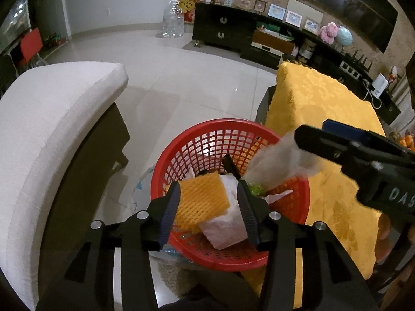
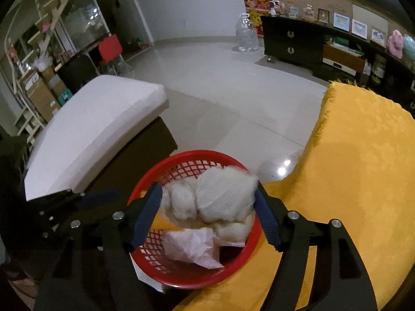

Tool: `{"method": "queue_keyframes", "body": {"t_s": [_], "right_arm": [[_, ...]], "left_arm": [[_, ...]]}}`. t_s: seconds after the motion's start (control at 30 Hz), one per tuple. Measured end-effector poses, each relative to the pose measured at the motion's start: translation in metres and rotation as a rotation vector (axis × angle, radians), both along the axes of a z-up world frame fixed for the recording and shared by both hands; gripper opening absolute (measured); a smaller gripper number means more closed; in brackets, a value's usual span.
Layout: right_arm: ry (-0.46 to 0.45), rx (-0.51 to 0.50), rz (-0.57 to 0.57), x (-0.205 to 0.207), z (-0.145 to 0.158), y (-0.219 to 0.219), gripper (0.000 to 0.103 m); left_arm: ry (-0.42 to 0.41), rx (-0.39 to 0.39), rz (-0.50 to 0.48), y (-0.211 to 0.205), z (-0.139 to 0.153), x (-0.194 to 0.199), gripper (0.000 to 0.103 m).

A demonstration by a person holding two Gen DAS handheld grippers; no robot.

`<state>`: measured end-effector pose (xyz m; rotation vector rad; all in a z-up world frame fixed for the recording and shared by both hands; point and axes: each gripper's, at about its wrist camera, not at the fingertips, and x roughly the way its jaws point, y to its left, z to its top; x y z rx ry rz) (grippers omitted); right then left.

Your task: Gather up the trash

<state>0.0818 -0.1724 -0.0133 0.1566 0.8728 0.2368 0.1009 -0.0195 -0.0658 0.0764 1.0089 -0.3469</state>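
Living room, tiled floor; yellow tablecloth (image 2: 363,181). Red basket (image 1: 290,207) holds our trash. Left gripper (image 1: 208,202): half open over orange foam net (image 1: 205,202), nothing held. Right gripper (image 2: 207,215): wide, flanking white fluffy wad (image 2: 220,197); grip uncertain. We judge it light, soft; pinch mid-bulk.

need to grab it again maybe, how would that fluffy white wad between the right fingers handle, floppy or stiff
Probably floppy and squashy: the fluffy white wad bulges in soft lobes between the right gripper's spread jaws. Likely light for its bulk, given its fuzzy texture. It should not roll far; it sags over the red basket.
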Motion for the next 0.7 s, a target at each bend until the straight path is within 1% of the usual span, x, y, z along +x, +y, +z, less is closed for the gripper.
{"method": "queue_keyframes", "body": {"t_s": [0.07, 0.13, 0.2, 0.23, 0.37, 0.5, 0.7], "right_arm": [[-0.009, 0.003, -0.006, -0.002, 0.003, -0.004, 0.07], [-0.019, 0.005, -0.015, -0.005, 0.007, -0.009, 0.071], [-0.028, 0.006, -0.024, -0.009, 0.01, -0.014, 0.073], [-0.034, 0.004, -0.03, -0.011, 0.012, -0.016, 0.073], [-0.056, -0.019, -0.053, -0.021, 0.015, -0.025, 0.077], [-0.081, -0.053, -0.083, -0.035, 0.016, -0.034, 0.084], [-0.127, -0.082, -0.114, -0.059, 0.02, -0.04, 0.095]], "left_arm": [[-0.002, -0.002, -0.005, -0.002, 0.002, -0.001, 0.047], [-0.008, -0.002, -0.005, -0.003, 0.004, -0.002, 0.053], [-0.022, 0.001, -0.001, -0.004, 0.009, -0.003, 0.062], [-0.027, 0.003, 0.001, -0.005, 0.01, -0.005, 0.063], [-0.057, 0.024, 0.014, -0.008, 0.021, -0.009, 0.075], [-0.101, 0.046, 0.028, -0.011, 0.035, -0.017, 0.082], [-0.171, 0.069, 0.057, -0.012, 0.053, -0.032, 0.084]]}}
